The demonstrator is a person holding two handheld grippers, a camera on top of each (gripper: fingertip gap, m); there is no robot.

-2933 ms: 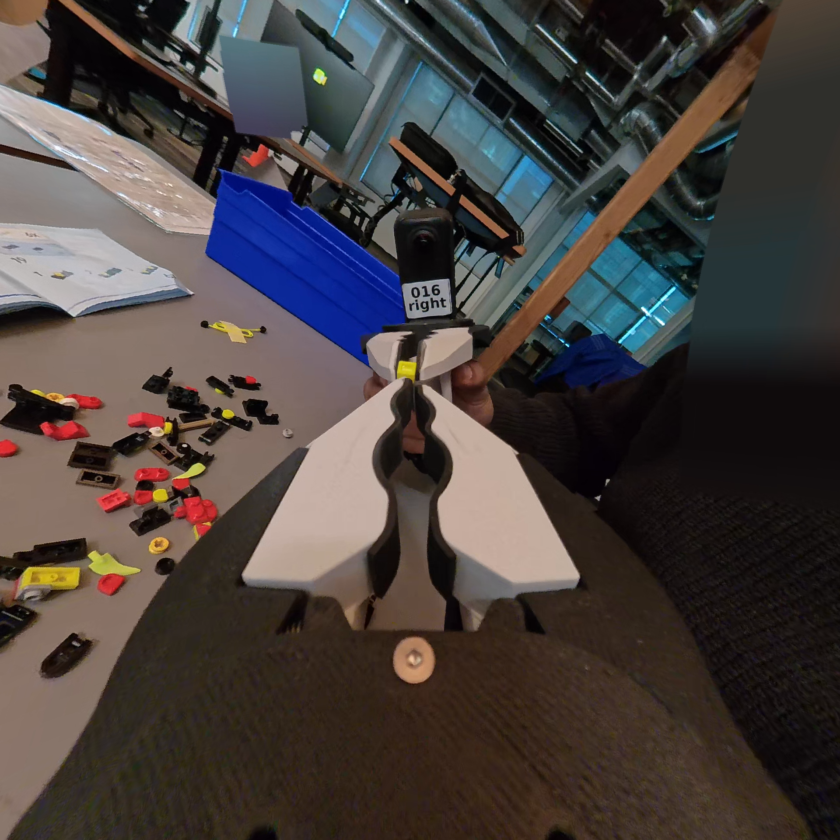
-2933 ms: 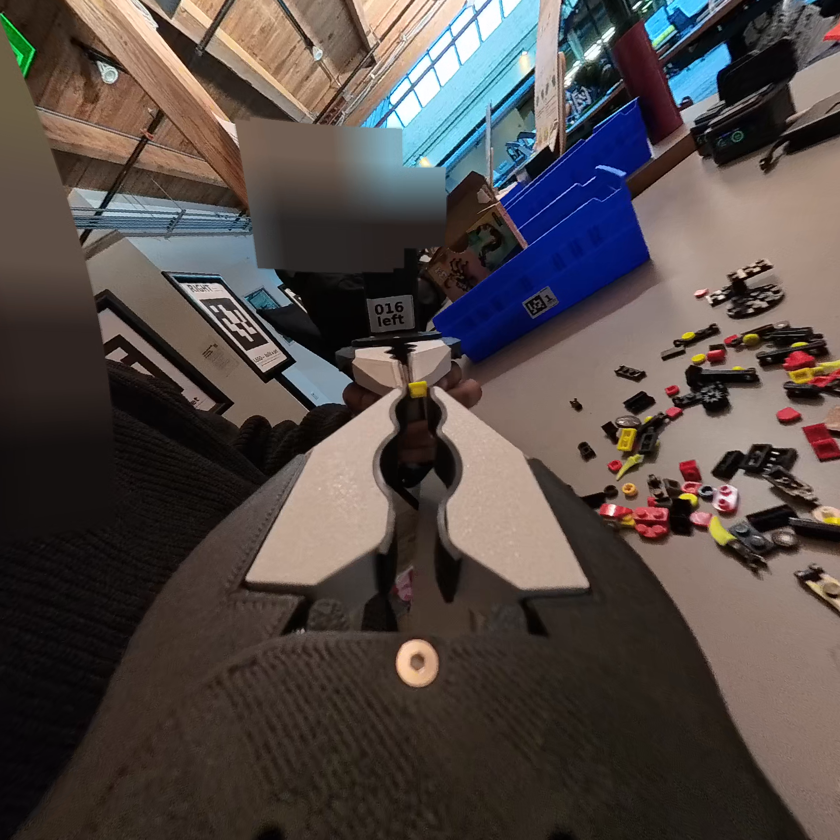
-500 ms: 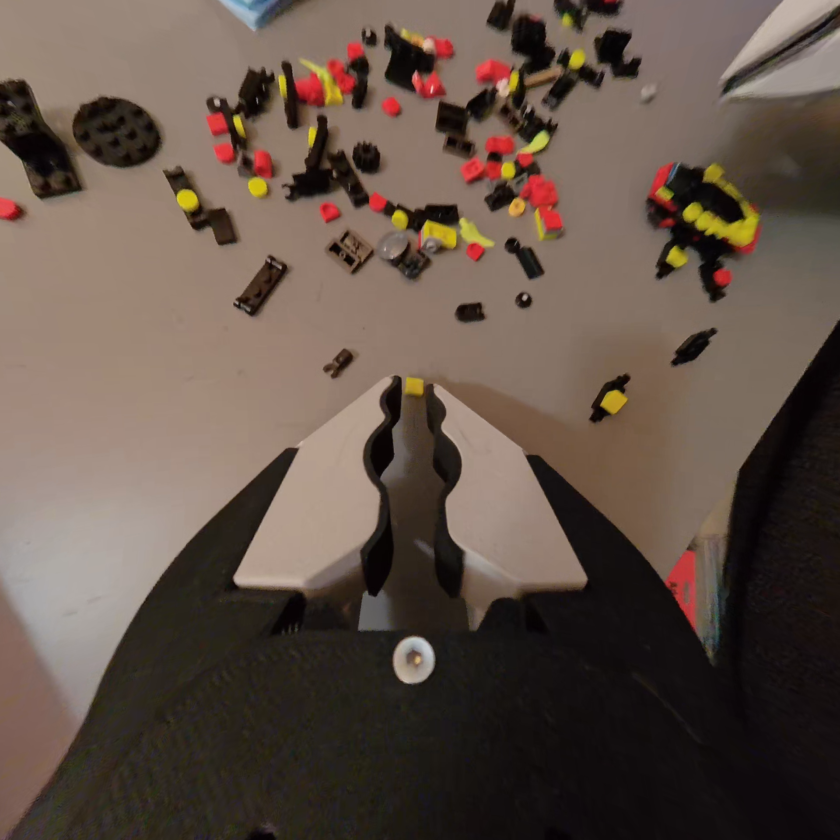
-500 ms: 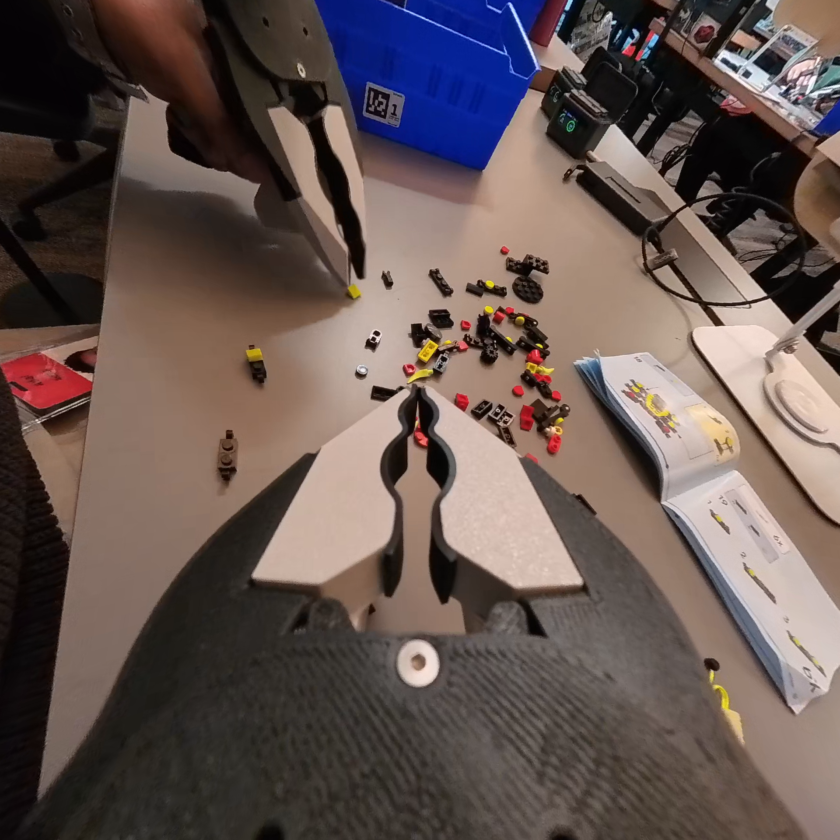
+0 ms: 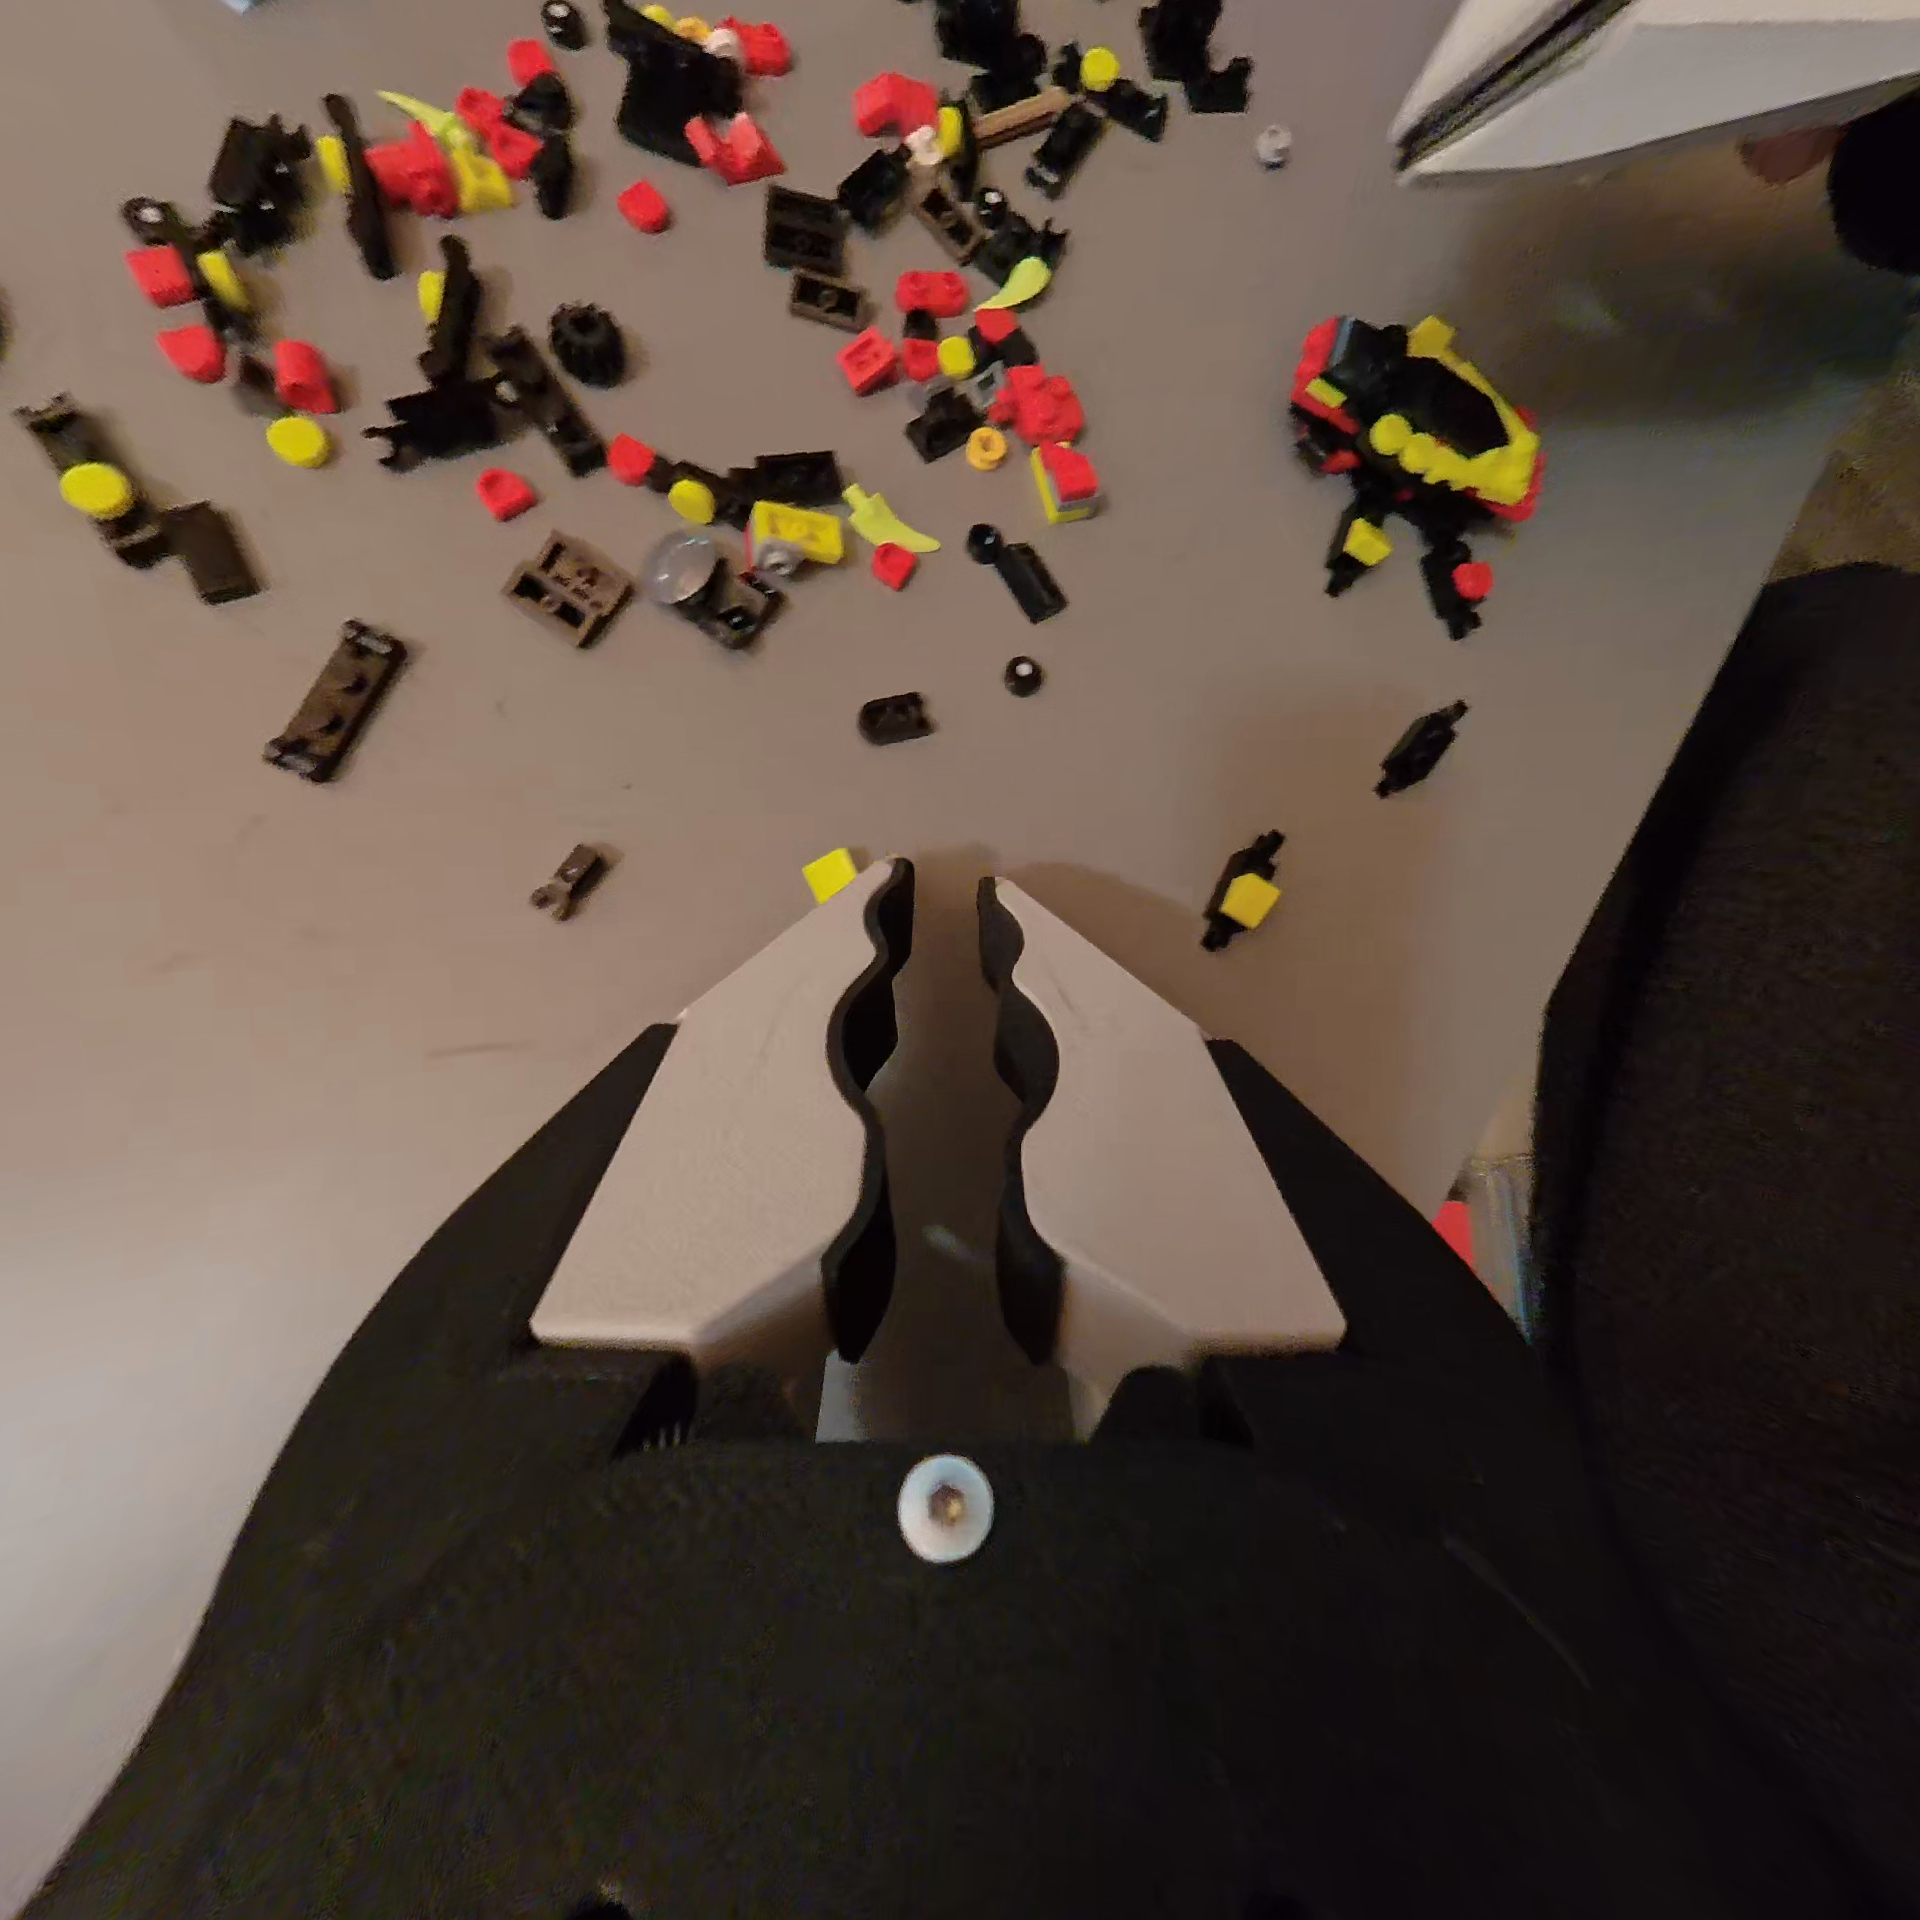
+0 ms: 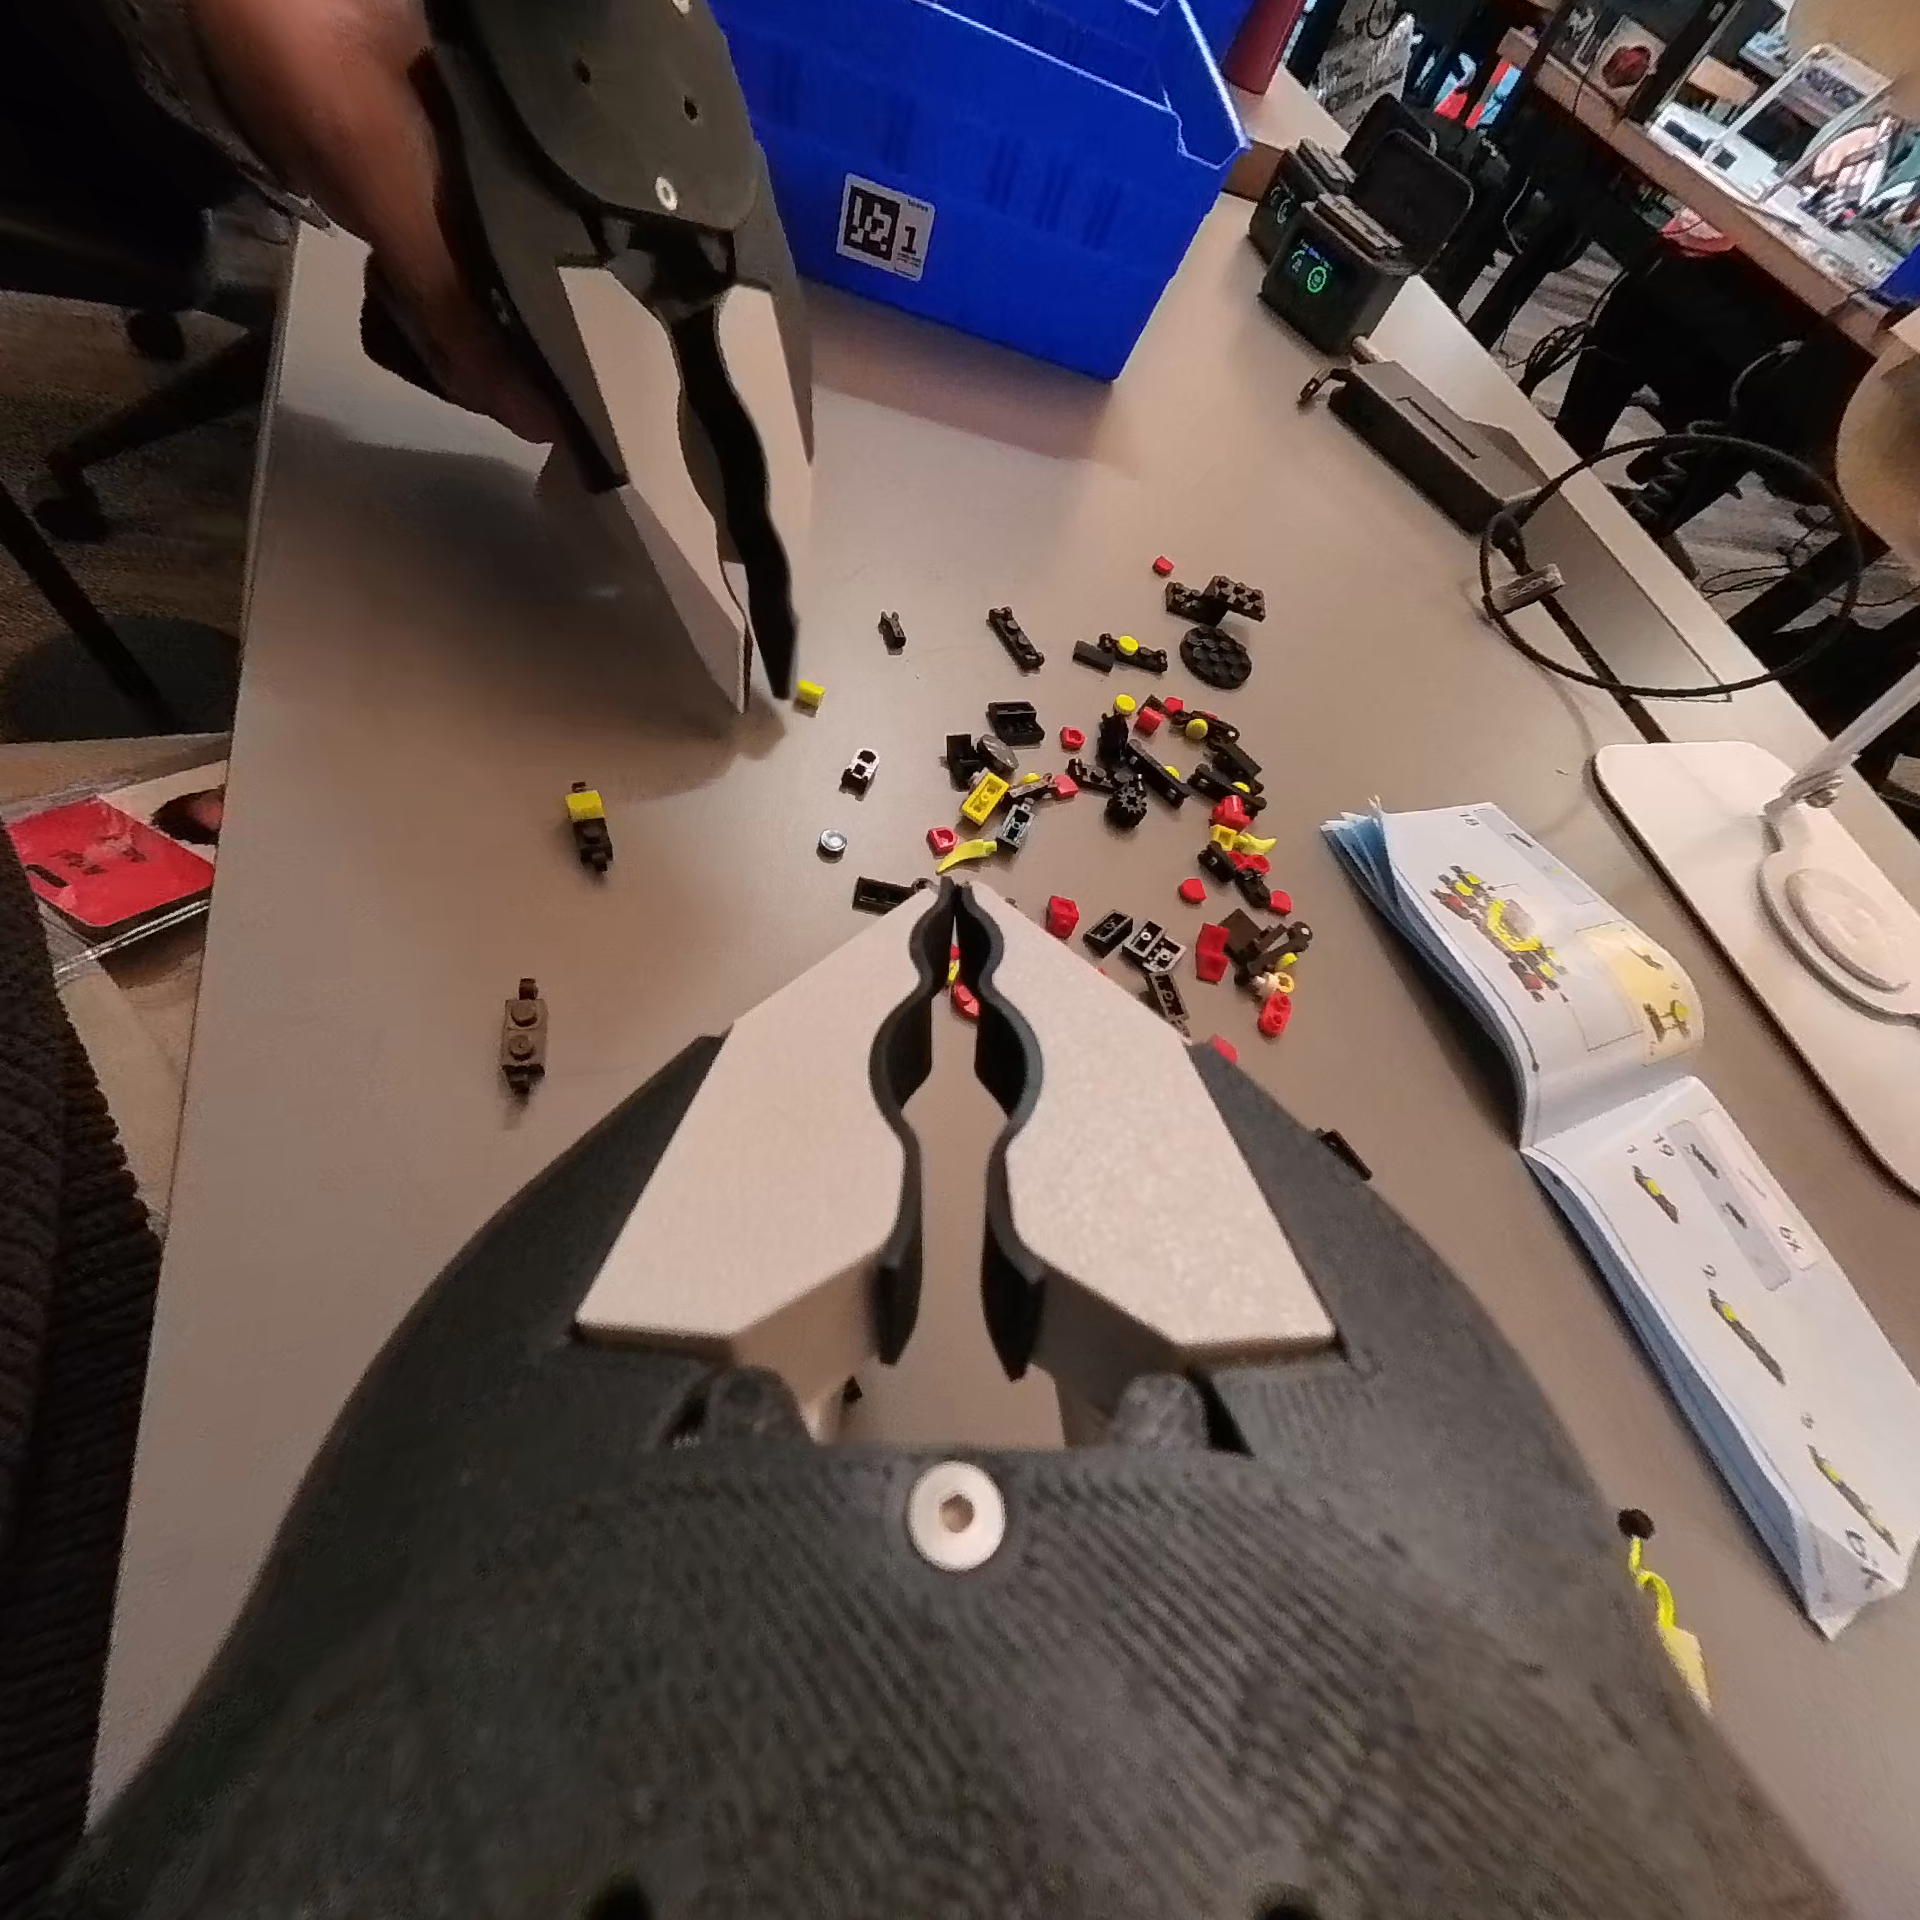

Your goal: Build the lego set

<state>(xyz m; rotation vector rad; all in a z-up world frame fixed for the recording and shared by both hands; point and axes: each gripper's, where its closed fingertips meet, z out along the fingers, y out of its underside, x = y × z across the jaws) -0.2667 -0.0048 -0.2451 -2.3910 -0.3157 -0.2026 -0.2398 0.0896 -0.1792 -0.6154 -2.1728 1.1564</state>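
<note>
My left gripper is open a little, tips down close to the grey table. A small yellow piece lies loose on the table just left of its left fingertip; it also shows in the right wrist view, beside the left gripper. A part-built red, yellow and black model sits at the right. A black-and-yellow sub-piece lies right of the tips. My right gripper is shut and empty above the loose pieces.
An open instruction booklet lies right of the pieces. A blue bin stands at the back. A white lamp base and a black cable are at the right. A dark piece lies at the near left. The gap from one gripper's tips to the other's is roughly 12 cm. To reach the black-and-yellow sub-piece in a straight line is about 5 cm for my left fingers, about 11 cm for my right. The right camera catches it too, in the right wrist view.
Both grippers came down from facing each other in the air. In the last half second my left gripper opened and let go of the yellow piece, which now lies on the table.
</note>
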